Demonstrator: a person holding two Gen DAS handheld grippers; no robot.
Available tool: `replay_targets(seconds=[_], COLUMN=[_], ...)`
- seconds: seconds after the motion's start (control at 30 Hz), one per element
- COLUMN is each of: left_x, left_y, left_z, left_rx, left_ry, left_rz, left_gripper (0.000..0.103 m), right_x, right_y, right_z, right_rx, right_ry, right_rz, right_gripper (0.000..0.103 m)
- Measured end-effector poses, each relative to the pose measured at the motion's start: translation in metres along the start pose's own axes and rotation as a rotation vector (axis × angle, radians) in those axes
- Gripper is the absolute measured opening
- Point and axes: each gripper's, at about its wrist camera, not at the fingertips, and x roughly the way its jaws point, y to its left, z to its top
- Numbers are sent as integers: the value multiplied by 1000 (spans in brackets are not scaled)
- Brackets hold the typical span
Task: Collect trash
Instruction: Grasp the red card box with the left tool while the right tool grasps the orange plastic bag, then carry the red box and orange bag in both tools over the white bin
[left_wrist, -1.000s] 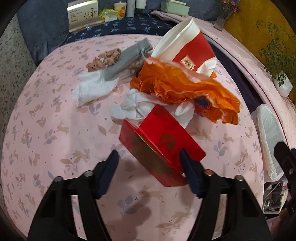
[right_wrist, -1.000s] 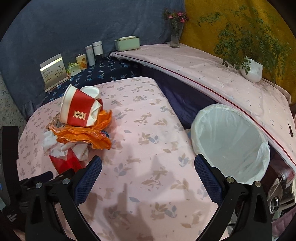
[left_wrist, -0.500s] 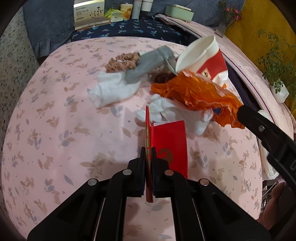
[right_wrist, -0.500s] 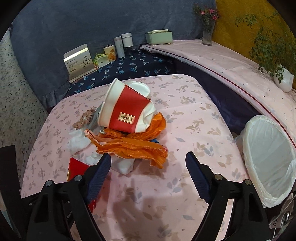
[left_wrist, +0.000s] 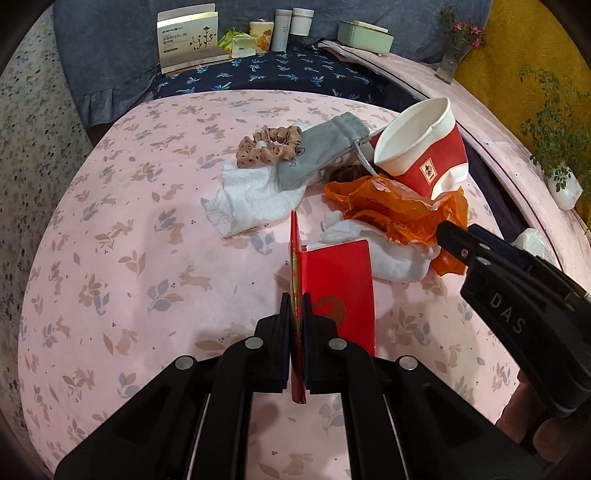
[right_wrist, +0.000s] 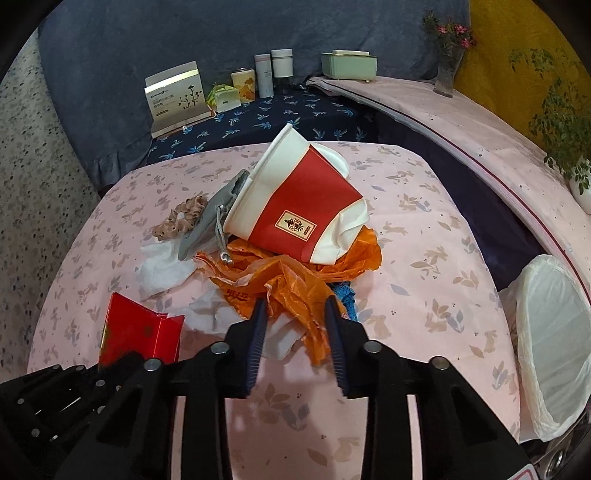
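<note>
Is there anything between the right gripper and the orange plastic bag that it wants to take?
Nothing visible. The right gripper already has its open fingers on either side of a fold of the orange plastic bag.

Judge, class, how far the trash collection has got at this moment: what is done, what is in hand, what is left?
Nothing shows inside the lined bin yet. In hand: the left gripper is shut on the red carton, and the right gripper, open, straddles the orange plastic bag. Left on the table: the red-and-white paper cup, crumpled tissues, grey pouch and scrunchie.
</note>
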Motion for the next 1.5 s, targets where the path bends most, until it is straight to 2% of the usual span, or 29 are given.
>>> replay_targets(seconds=[0.03,0.13,0.43,0.67,1.0,1.23,1.5], left_x=[-1,-7,-30,-49,-68,-72,-69], left_y=[-1,-5,-28,-58,-127,-186,-252], left_z=[0,-1,-1,-1,-3,-5,-10], left_rx=[2,12,50,100,220,294,400], left_ry=[-2,-13,-56,-89,-128,-129,-139], left_rz=[-1,-6,-28,-63,-123,-227,-276], left_gripper=[5,5,5,5,5,5,5], right_x=[-2,-9,-53,-90,-127,-147,-159], right_y=[-1,-6,-30,-62,-126,-185,-249], right_z=[-1,-3,-6,-7,-23,-44,-69], right_rx=[0,6,62,122,244,344,457], right_ry=[0,-10,-87,-164,-228,-254,-263], right_rz=[2,0,-5,-41,-116,-185,-246], right_gripper=[14,11,9,9,9,9,9])
